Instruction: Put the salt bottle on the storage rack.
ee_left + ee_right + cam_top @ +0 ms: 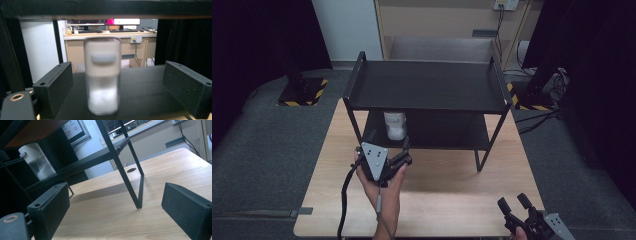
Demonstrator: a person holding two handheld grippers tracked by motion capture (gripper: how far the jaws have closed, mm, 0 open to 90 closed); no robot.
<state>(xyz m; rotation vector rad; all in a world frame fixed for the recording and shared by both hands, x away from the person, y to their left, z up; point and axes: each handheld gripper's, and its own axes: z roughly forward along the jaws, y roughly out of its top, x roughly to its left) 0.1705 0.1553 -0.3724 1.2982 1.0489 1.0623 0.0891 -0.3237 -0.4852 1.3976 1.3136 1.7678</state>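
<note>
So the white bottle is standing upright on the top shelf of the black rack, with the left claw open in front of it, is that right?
Not quite: the white bottle stands on the lower shelf of the black rack, under the top one, as the high view shows. The rest holds: it is upright, and the left claw is open in front of it, pads clear of it.
</note>
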